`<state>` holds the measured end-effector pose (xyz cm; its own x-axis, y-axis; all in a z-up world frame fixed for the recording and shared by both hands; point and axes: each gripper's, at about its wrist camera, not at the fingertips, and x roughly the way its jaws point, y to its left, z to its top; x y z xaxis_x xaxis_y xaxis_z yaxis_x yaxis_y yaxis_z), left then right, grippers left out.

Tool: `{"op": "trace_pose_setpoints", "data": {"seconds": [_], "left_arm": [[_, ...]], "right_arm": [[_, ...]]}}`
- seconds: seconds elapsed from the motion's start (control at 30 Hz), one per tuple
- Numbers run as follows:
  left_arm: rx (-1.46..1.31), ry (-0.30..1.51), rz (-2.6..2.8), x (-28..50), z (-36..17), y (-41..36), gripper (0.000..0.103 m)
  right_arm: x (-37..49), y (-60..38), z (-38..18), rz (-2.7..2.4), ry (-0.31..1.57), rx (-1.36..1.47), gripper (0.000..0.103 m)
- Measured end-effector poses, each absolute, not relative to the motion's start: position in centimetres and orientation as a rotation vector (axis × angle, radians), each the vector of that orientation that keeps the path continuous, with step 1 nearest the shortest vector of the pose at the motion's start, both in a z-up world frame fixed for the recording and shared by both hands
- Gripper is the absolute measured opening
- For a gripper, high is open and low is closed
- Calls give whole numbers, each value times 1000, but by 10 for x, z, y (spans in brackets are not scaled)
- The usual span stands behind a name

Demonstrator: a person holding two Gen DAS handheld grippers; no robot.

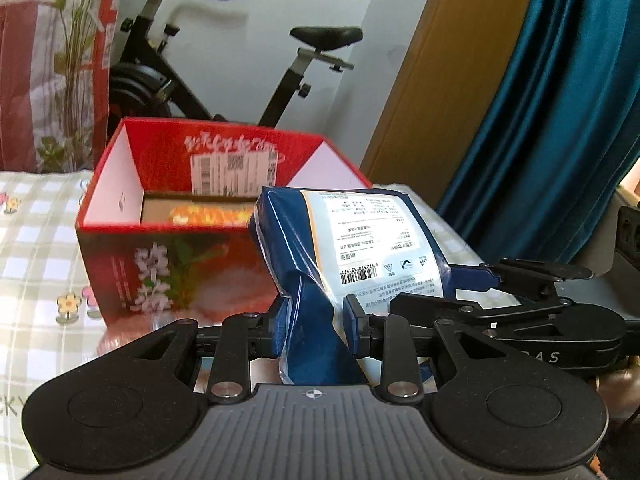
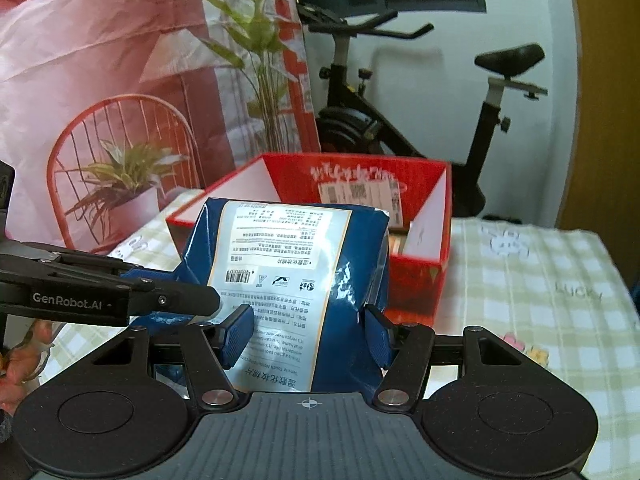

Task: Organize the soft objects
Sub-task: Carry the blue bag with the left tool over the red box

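A soft blue plastic pack with a white printed label (image 1: 356, 248) is held up in front of an open red box (image 1: 208, 216). My left gripper (image 1: 316, 328) is shut on the pack's lower left part and squeezes it. My right gripper (image 2: 306, 336) is shut on the same pack (image 2: 288, 264) from the other side, its blue pads pressing both edges. The right gripper shows in the left wrist view (image 1: 516, 312); the left gripper shows in the right wrist view (image 2: 120, 296). The red box (image 2: 424, 272) holds an orange item on its floor.
The box stands on a table with a green and white checked cloth (image 2: 540, 280). An exercise bike (image 1: 240, 64) stands behind the box. A pink plant-print backdrop (image 2: 100, 100) is at the left, a blue curtain (image 1: 560, 100) at the right.
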<state>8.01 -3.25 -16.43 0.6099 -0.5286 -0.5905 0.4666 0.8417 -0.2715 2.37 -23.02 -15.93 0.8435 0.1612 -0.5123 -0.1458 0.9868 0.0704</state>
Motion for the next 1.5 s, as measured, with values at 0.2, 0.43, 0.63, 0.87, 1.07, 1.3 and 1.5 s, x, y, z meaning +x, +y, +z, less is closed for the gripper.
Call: {"op": "trace_pose_setpoints", "data": {"seconds": [0.2, 0.43, 0.63, 0.87, 1.07, 1.3, 1.5], "left_arm": [[-110, 668, -581, 97, -148, -30, 31], [-123, 622, -562, 136, -135, -29, 31], [-153, 605, -546, 181, -134, -22, 31], [-109, 638, -492, 229, -146, -28, 31], [-92, 697, -477, 260, -164, -31, 31], [-72, 781, -498, 271, -185, -36, 31], [29, 779, -428, 268, -188, -41, 55]], "right_arm": [[41, -235, -138, 176, 514, 25, 57], [76, -237, -112, 202, 478, -18, 57], [124, -239, -101, 208, 469, -44, 57], [191, -239, -113, 194, 506, -74, 57], [232, -245, -138, 177, 572, -62, 57], [248, -252, -170, 136, 700, -43, 56], [254, -244, -176, 119, 755, -61, 56]]}}
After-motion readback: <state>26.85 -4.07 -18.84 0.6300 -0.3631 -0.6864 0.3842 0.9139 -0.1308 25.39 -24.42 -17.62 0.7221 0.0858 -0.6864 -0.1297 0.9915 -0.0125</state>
